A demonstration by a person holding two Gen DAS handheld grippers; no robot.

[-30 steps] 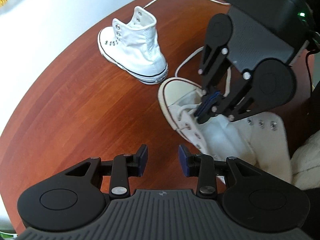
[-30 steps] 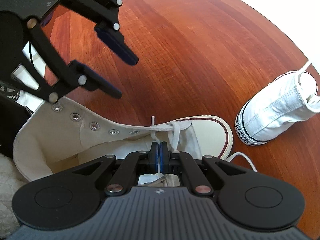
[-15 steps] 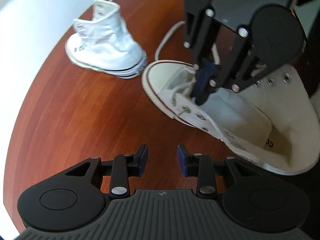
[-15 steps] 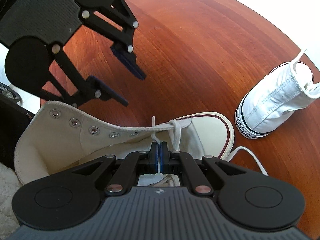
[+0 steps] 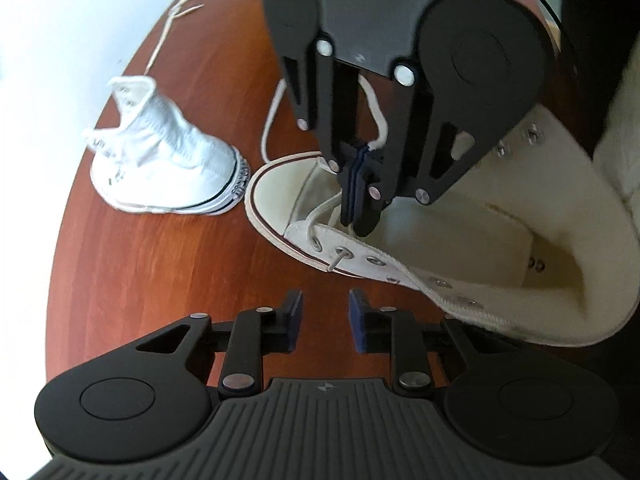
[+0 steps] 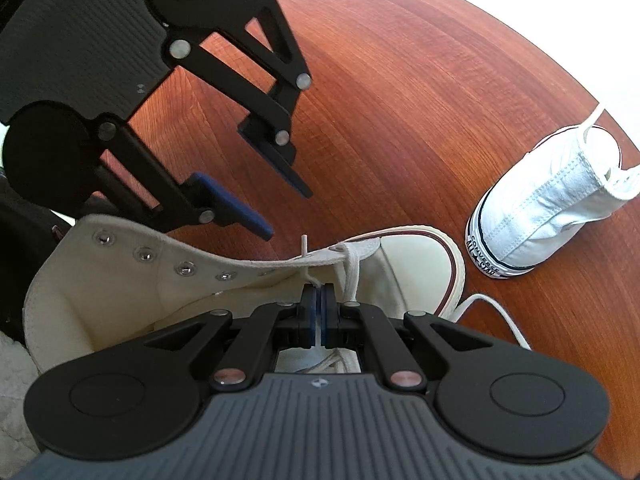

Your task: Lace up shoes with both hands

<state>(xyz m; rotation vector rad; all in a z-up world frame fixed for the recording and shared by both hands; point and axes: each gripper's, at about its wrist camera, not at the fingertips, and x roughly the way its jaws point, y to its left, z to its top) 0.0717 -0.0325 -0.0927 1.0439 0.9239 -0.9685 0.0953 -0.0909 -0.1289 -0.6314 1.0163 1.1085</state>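
A cream high-top shoe [image 5: 500, 236] lies open on the wooden table, toe to the left; it also shows in the right wrist view [image 6: 120, 280]. My right gripper [image 6: 319, 300] is shut on the white lace [image 6: 352, 272] inside the shoe's opening; it shows from the front in the left wrist view [image 5: 356, 216]. The lace tip [image 5: 338, 260] pokes out through an eyelet on the near flap. My left gripper [image 5: 325, 316] is open and empty, just in front of that flap; in the right wrist view [image 6: 280, 204] it hovers above the flap.
A second, white high-top shoe [image 5: 168, 168] stands to the left of the cream one, also seen in the right wrist view [image 6: 552, 216]. A loose lace [image 5: 176, 16] trails from it toward the table's far edge. The round table's edge [image 5: 60, 208] runs close on the left.
My left gripper has moved closer to the cream shoe's near eyelet flap, still open. The right gripper stays shut on the lace in the shoe.
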